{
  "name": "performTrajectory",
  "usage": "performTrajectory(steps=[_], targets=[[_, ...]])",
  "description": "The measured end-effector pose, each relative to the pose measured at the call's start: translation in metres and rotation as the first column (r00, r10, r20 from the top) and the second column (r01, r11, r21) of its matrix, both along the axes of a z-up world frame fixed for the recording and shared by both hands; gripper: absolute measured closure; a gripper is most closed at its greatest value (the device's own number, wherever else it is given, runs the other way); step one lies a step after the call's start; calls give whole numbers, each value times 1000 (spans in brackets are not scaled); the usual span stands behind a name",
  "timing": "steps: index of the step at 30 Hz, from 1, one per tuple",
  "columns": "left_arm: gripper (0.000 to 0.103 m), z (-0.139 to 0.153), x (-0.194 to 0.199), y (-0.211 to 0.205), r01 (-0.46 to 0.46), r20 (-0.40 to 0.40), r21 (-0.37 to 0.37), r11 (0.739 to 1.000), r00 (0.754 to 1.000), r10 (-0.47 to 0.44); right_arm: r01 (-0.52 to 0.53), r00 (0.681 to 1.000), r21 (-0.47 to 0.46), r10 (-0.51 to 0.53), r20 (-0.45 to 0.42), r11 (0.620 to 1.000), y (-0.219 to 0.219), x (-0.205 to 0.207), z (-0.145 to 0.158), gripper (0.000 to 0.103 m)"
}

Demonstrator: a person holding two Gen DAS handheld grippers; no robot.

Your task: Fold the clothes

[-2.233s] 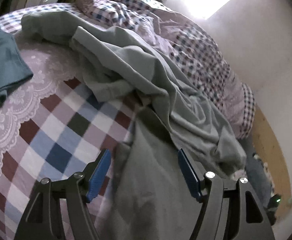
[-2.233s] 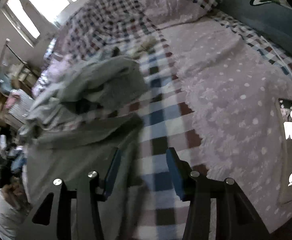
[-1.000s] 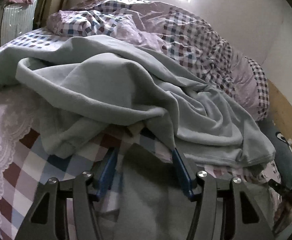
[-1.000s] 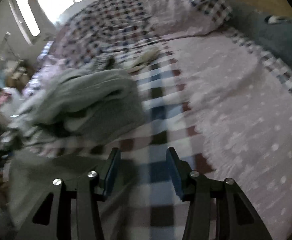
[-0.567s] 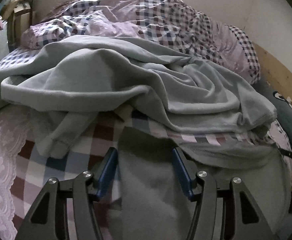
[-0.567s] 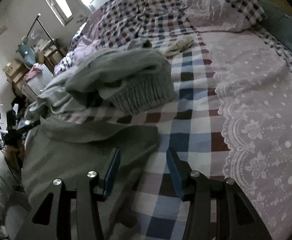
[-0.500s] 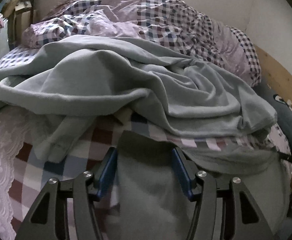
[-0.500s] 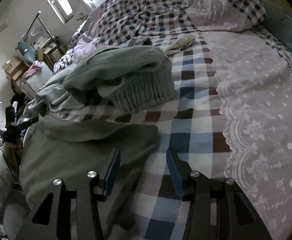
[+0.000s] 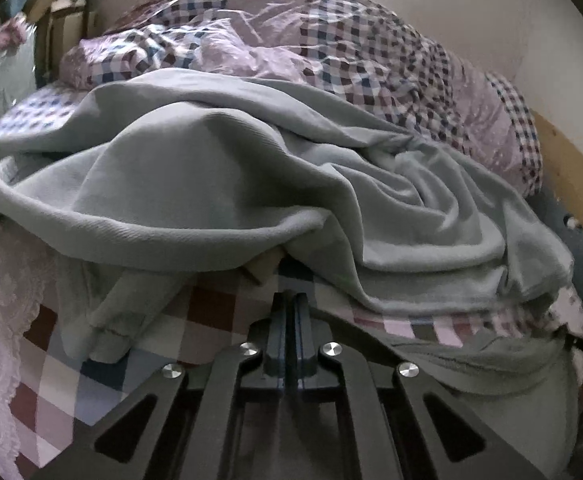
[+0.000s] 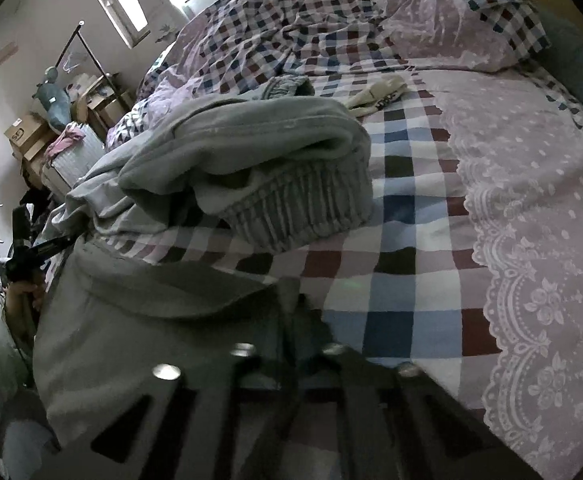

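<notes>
A grey garment [image 9: 491,364] lies flat at the near edge of the bed, also in the right wrist view [image 10: 143,320]. My left gripper [image 9: 291,304] is shut at one near corner of it; the cloth between the pads is hidden. My right gripper [image 10: 297,308] is shut at the other corner, blurred. A crumpled pale grey sweatshirt [image 9: 219,176] is heaped just beyond both grippers; its ribbed hem [image 10: 299,208] faces the right gripper.
The bed has a checked sheet [image 10: 391,276] with a lilac lace panel [image 10: 531,200]. A bunched checked duvet [image 9: 331,52] lies behind the heap. A sock [image 10: 375,96] and a small knit item [image 10: 283,86] lie further back. Boxes and a rack [image 10: 51,132] stand beside the bed.
Both grippers were open half a second ago around the flat garment's corners and have closed. The views have barely shifted otherwise.
</notes>
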State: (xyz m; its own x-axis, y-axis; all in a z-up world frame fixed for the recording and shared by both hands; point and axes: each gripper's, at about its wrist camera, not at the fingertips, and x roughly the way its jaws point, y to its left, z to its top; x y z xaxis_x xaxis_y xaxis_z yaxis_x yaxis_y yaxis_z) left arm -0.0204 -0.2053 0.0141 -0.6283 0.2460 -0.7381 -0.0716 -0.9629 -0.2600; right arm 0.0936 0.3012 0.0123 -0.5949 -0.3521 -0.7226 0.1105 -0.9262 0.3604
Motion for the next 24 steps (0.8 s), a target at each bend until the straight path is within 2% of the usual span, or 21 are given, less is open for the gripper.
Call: performTrajectory(steps=[5, 10, 14, 18, 24], targets=[[102, 0, -2, -5, -33, -9, 40, 999, 999, 34, 120, 988, -79, -126, -85, 990, 11, 27, 32, 102], [102, 11, 1, -4, -32, -47, 57, 998, 998, 35, 171, 968, -84, -183, -171, 982, 7, 62, 72, 102], [102, 24, 2, 2, -22, -84, 65, 998, 996, 28, 217, 961, -84, -228, -156, 972, 10, 69, 82, 103], [102, 21, -5, 10, -24, -82, 39, 999, 996, 27, 261, 960, -69, -266, -85, 963, 18, 46, 65, 102], [101, 7, -16, 18, -55, -32, -49, 997, 998, 53, 215, 974, 47, -217, 56, 976, 12, -8, 6, 101]])
